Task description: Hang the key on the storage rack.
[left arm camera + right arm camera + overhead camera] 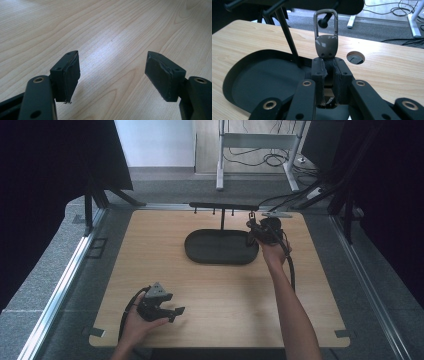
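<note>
Right gripper (328, 75) — jaws clamped on a grey metal carabiner-style key clip (326, 37), its loop rising above them; below-left lies the black oval tray with its hook stand (249, 82). Left gripper (112, 75) — jaws spread apart, holding nothing, above the pale wooden table (112, 30).

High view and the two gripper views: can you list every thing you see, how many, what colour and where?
Table: one, light wood, centre.
Tray: one, black, oval, far middle of table.
Stand: one, black, post rising from tray, crossbar with pegs.
Keyring clip: one, grey-brown metal, upright in right gripper's jaws.
Table hole: one, round, beyond the clip.
Left gripper: one, black, open, low over near table.
Right gripper: one, black, shut on clip, near crossbar's right end.
</note>
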The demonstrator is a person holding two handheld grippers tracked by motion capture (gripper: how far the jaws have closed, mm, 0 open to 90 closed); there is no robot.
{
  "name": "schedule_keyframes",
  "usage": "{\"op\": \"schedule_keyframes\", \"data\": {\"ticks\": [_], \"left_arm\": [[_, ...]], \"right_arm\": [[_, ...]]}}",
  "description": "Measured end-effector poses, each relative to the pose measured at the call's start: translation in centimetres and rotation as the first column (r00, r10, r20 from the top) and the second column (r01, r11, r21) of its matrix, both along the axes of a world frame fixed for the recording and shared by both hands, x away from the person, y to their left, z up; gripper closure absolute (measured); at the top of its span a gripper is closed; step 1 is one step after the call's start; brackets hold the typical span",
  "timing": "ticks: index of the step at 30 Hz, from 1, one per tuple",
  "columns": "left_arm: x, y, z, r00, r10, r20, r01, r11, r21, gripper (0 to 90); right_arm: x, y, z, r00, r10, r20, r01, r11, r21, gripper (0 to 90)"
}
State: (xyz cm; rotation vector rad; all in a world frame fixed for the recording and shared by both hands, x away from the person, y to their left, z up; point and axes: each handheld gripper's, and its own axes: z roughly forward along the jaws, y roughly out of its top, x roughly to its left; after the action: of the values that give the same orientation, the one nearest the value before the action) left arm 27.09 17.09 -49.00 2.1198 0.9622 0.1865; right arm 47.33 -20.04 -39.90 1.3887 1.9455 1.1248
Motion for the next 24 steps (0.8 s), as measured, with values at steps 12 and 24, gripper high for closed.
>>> {"op": "schedule_keyframes", "data": {"ticks": [12,24], "left_arm": [[0.0,0.0,0.0,1.0,0.001,0.0,-0.001,1.0,0.0,28.9],[0.0,-0.1,0.0,1.0,0.003,0.003,-0.003,1.0,0.004,28.9]], "right_arm": [[-0.5,0.8,-0.8,0.9991,0.033,0.025,-0.032,0.997,-0.067,60.2],[-3.5,0.8,-0.6,0.99,0.14,0.018,-0.138,0.987,-0.081,58.0]]}}
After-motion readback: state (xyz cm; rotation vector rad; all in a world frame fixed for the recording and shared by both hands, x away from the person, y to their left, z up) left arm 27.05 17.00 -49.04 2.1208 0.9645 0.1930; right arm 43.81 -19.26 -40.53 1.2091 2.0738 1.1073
